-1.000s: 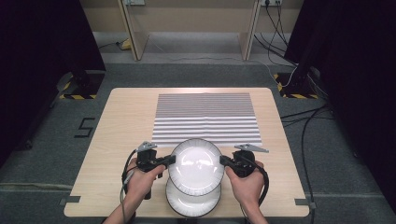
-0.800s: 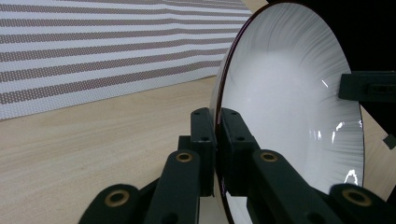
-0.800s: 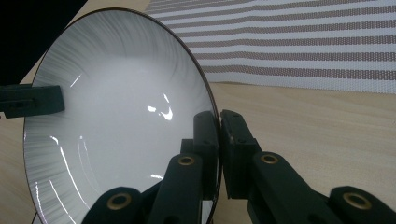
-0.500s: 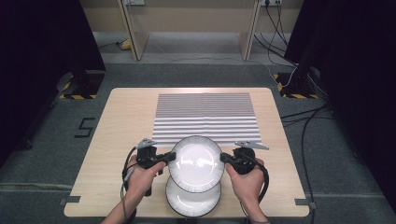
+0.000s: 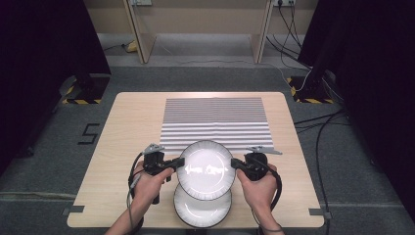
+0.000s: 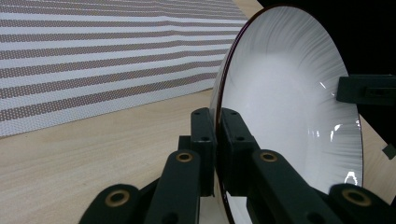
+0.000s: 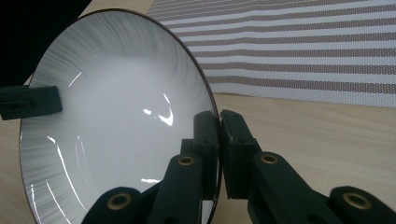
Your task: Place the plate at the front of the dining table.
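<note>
both grippers pinch the top plate (image 5: pixel 204 169) by opposite rims, left gripper (image 5: pixel 175 162) and right gripper (image 5: pixel 236 163), so it rides level above the lower plate (image 5: pixel 202 210), near the striped mat (image 5: pixel 215 121).

Striped placemat (image 5: pixel 215 122) flat on wooden table (image 5: pixel 127 127); second plate (image 5: pixel 201 209) near edge.

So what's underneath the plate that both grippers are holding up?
A second white plate lies on the table under the held plate. Its near part shows; its far part is covered by the held plate.
</note>
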### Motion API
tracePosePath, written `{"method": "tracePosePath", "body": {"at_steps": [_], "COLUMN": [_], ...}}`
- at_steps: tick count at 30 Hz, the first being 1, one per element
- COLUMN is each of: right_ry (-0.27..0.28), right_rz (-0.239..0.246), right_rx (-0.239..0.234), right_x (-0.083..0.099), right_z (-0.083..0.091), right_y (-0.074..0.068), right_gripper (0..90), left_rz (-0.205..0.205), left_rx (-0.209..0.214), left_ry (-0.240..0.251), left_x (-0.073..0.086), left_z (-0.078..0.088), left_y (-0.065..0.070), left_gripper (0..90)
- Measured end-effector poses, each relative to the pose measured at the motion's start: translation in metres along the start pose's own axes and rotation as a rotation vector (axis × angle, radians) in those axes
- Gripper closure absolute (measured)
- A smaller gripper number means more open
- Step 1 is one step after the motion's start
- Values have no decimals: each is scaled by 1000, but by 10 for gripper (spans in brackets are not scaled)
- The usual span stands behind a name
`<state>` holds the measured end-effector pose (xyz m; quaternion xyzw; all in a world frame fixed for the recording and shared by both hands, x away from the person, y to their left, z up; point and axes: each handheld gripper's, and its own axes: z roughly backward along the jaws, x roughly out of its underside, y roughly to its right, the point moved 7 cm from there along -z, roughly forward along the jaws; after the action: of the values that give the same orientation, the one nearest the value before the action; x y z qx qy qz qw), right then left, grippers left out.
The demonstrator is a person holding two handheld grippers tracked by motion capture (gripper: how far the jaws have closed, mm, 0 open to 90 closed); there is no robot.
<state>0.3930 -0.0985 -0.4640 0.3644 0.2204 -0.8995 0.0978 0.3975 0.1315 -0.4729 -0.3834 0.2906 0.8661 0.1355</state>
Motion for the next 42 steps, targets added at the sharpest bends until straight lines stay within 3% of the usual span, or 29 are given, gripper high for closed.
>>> {"method": "tracePosePath", "body": {"at_steps": [42], "right_ry": [24], "right_rz": [-7], "right_rx": [7], "right_x": [-22], "right_z": [-1], "right_y": [-1], "right_gripper": [858], "left_rz": [2], "left_rx": [-8], "left_ry": [31], "left_x": [-22], "left_z": [-1], "left_y": [-2], "left_gripper": [851]}}
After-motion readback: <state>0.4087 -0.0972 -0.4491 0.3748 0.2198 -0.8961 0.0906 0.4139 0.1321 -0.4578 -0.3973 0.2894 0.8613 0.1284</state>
